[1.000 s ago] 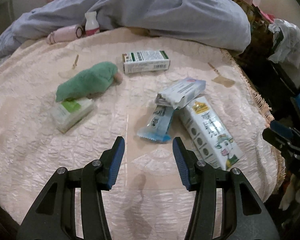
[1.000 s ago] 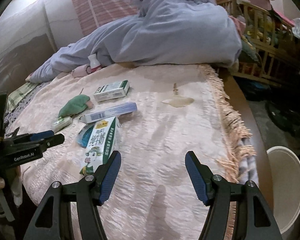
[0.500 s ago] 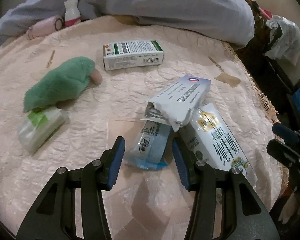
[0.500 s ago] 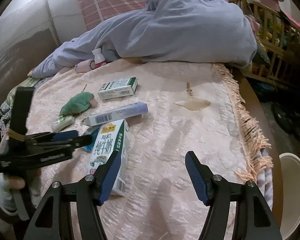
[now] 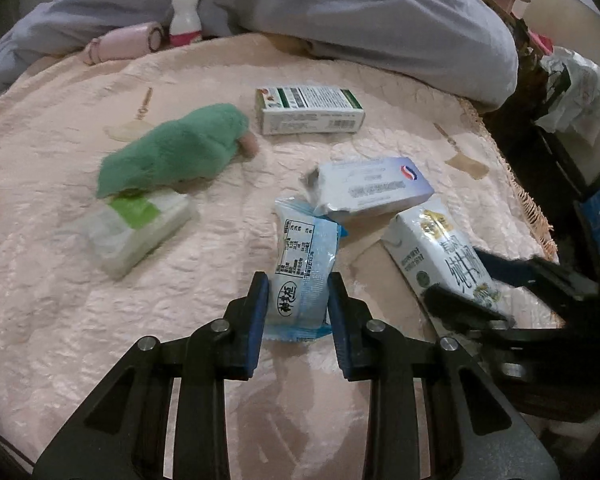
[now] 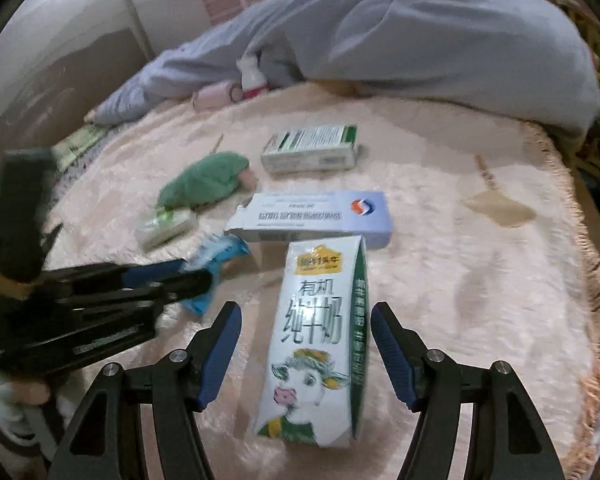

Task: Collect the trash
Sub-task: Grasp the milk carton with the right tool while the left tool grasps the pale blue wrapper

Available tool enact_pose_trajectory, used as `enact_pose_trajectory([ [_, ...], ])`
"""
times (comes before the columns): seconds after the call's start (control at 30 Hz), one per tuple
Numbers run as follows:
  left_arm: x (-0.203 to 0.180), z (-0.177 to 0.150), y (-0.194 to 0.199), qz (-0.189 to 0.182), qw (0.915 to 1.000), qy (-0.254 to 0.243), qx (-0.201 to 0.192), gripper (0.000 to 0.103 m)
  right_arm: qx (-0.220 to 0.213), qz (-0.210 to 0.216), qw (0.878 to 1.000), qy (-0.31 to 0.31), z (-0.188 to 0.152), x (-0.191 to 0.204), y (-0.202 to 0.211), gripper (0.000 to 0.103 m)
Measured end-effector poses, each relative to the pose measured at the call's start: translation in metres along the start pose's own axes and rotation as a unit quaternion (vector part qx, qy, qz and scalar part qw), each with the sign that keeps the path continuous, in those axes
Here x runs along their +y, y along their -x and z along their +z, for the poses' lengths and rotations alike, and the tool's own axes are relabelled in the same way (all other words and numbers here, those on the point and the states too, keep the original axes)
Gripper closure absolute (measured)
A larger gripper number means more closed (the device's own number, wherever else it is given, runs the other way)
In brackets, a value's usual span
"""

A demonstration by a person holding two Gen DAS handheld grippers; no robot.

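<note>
Surface under inspection: a bed covered by a pale pink quilted spread (image 5: pixel 220 360) with a fringed edge on the right, and a grey-blue duvet (image 5: pixel 380 20) heaped along the far side.

Far left, against the duvet: a pink cylindrical container (image 5: pixel 124 42) lying on its side, with a small white bottle (image 5: pixel 185 20) upright just beside it. Nearer the camera, a green plush toy (image 5: pixel 176 152) rests partly on a green-labelled tissue pack (image 5: pixel 134 232).

Centre: a green-and-white carton (image 5: pixel 310 110) lies flat, well apart from the toy. Below it, the left tongs (image 5: pixel 298 300) are narrow, both blue pads pressed against the lower end of a light blue snack wrapper (image 5: pixel 304 276) (printed label facing up). The wrapper's top end touches a torn-open white and lilac box (image 5: pixel 372 192), lying flat.

Right of centre: a milk carton (image 6: pixel 320 344) with a cartoon cow lies lengthwise on the spread, top end just beside the lilac box (image 6: pixel 320 216). The right tongs (image 6: pixel 306 344) stand wide on either side of it, pads clear of its sides, nothing gripped. In the right wrist view the left tongs (image 6: pixel 196 280) enter from the left, blurred, with a hand (image 6: pixel 28 390) at the handle.

Far right: a tan patch (image 6: pixel 500 208) printed on the spread near the fringe.
</note>
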State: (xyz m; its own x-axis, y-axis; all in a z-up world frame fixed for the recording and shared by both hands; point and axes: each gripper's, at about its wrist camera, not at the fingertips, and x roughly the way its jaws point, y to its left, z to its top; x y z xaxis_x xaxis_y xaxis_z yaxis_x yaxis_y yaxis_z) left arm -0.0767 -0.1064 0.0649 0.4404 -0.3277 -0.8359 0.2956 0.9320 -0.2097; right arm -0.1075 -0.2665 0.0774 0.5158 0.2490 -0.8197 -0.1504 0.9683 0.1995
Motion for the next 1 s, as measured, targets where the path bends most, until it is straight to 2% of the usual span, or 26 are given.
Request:
enact_pose_trajectory([
  [0.07, 0.001, -0.002, 0.006, -0.004, 1.0, 0.004, -0.003, 0.076, 0.016, -0.001, 1.0, 0.0, -0.002, 0.001, -0.012, 0.039],
  [0.1, 0.002, -0.003, 0.008, -0.005, 1.0, 0.003, -0.004, 0.076, 0.023, -0.002, 1.0, -0.002, -0.003, 0.001, -0.017, 0.052],
  [0.3, -0.015, -0.005, 0.018, -0.018, 0.9997, -0.005, -0.014, 0.076, -0.004, -0.007, 1.0, -0.001, -0.018, -0.007, 0.003, 0.053],
  [0.67, -0.074, -0.012, 0.037, -0.052, 0.9973, -0.046, -0.024, 0.076, -0.041, -0.023, 0.999, -0.026, -0.032, -0.034, 0.053, 0.053],
  [1.0, -0.116, -0.017, 0.053, -0.082, 0.9931, -0.077, -0.033, 0.076, -0.07, -0.056, 0.995, -0.051, -0.051, -0.064, 0.092, 0.052],
])
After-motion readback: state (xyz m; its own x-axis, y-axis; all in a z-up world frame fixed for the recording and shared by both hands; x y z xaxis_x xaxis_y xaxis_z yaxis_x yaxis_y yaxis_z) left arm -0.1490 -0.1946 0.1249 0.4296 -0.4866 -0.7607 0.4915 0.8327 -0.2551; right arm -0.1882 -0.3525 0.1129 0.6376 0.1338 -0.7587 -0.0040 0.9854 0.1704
